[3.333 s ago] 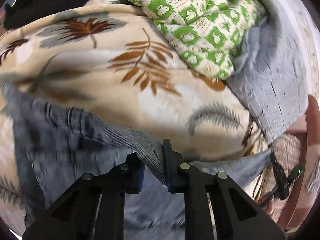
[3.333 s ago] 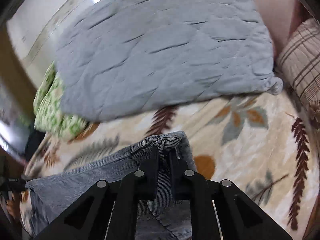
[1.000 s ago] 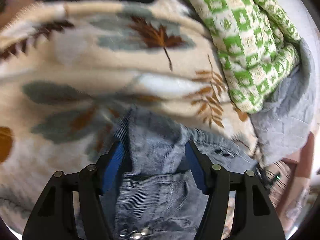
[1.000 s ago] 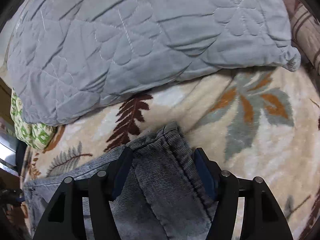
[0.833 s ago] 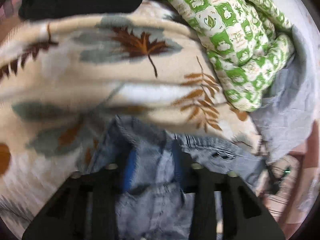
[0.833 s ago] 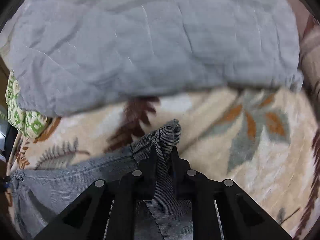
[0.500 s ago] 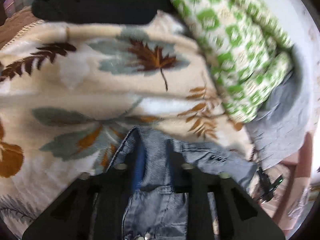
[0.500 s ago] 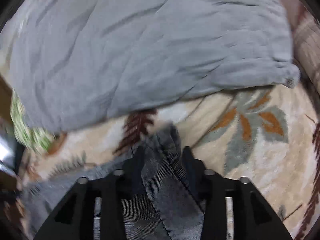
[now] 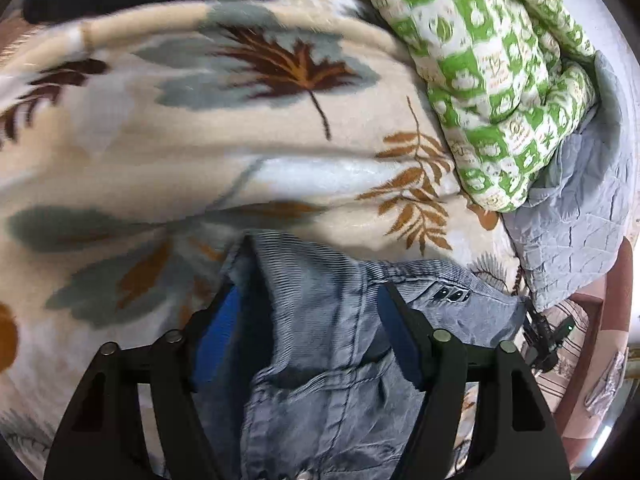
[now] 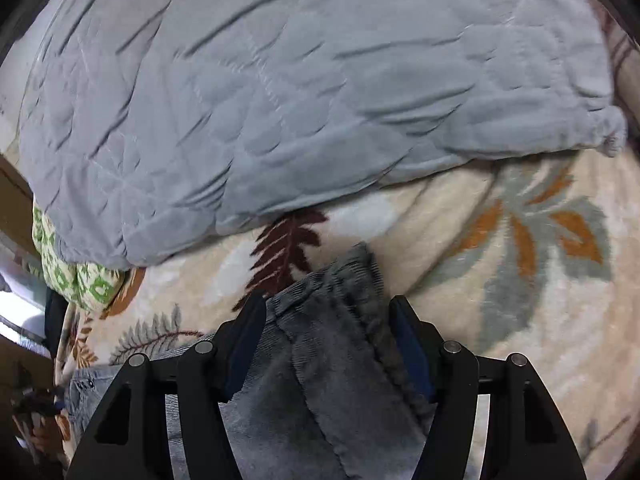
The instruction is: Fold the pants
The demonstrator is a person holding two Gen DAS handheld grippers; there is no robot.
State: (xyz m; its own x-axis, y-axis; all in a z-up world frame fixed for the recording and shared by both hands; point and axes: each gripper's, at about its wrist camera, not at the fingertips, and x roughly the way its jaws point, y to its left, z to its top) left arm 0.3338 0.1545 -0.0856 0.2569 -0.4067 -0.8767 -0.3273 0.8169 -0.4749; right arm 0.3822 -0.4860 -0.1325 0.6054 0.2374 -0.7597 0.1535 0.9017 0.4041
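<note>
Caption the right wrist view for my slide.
Open right gripper straddling the gray pants on a leaf-print blanket.

Ribbed denim pants [image 9: 320, 320] lie on a fuzzy fleece blanket [image 9: 160, 152].

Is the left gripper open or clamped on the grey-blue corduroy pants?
Open: the left gripper has just opened, pads clear of the grey-blue corduroy pants lying between them.

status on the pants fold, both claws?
Left claw and right claw open, just released, jaws widening. Pants lie on leaf blanket, cloth between both pairs of jaws. Nothing in the way.
</note>
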